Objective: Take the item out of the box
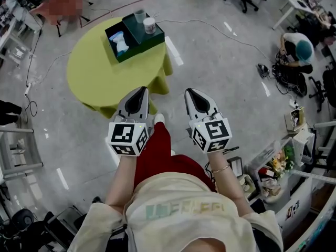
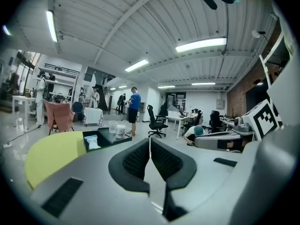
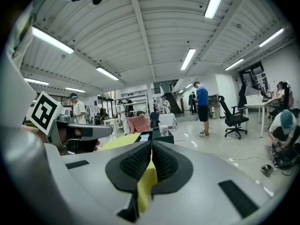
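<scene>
The person's left forearm reaches straight out from the waist, bare below a cream sleeve, and the left gripper [image 1: 140, 91] is held level and pointing forward, its marker cube [image 1: 127, 136] nearest the body. Its jaws are pressed together at the tips with nothing between them; only floor shows through the slit lower down.

Ahead of it, and a little to its left, stands a round table [image 1: 92, 83] under a yellow-green cloth. The gripper's tip hangs over the cloth's near edge. On the far side of the table sits a dark green box [image 1: 137, 47]. A pale blue and white item [image 1: 120, 42] lies in its open left compartment, well apart from both tools. A white tub [image 1: 149, 25] and a clear cup [image 1: 139, 16] stand on the box's right part.

The right gripper [image 1: 190, 92] is held beside the left at the same height, angled slightly inward, over bare floor just off the table's edge. Its jaws are also closed, holding nothing; the yellow in the slit is the cloth behind. A bracelet [image 1: 221, 168] circles the right wrist.
</scene>
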The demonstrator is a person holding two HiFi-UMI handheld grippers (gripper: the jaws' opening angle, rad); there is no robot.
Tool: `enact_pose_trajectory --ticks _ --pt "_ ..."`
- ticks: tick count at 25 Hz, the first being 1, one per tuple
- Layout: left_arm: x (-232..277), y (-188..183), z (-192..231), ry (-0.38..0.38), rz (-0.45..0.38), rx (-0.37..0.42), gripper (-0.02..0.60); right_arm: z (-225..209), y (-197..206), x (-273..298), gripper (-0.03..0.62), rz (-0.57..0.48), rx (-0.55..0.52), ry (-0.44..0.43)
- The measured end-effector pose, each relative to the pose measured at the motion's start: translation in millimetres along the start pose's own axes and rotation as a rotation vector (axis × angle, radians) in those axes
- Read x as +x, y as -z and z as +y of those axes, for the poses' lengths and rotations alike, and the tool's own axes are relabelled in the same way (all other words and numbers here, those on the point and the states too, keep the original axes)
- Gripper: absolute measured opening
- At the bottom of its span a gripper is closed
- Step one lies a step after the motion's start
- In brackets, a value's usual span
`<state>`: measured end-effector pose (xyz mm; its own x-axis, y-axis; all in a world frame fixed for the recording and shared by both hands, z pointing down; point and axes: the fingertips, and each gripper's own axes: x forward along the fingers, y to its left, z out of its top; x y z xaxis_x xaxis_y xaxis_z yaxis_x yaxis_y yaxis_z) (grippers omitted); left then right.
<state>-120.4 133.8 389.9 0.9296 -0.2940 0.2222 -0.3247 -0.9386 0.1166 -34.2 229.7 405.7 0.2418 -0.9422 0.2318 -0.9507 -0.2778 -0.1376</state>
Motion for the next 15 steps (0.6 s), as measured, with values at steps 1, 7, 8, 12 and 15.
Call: enact_pose_trajectory --ticks 1,7,8,12,15 --pt "7 0 5 -0.004 0.003 -0.002 0.029 -3 -1 7 0.037 0.004 0.000 -0.001" --pt "46 -9 37 -0.024 0.017 -0.007 0.029 -17 -11 51 0.037 0.022 0.002 -0.008" --pt "53 -11 42 -0.026 0.017 -0.008 0.029 -20 -14 58 0.037 0.024 0.002 -0.008" --pt "76 -19 66 -0.036 0.019 -0.011 0.029 -28 -24 89 0.037 0.030 -0.003 -0.012" --pt "93 -24 85 -0.051 0.024 -0.017 0.029 -33 -31 113 0.037 0.033 -0.007 -0.014"
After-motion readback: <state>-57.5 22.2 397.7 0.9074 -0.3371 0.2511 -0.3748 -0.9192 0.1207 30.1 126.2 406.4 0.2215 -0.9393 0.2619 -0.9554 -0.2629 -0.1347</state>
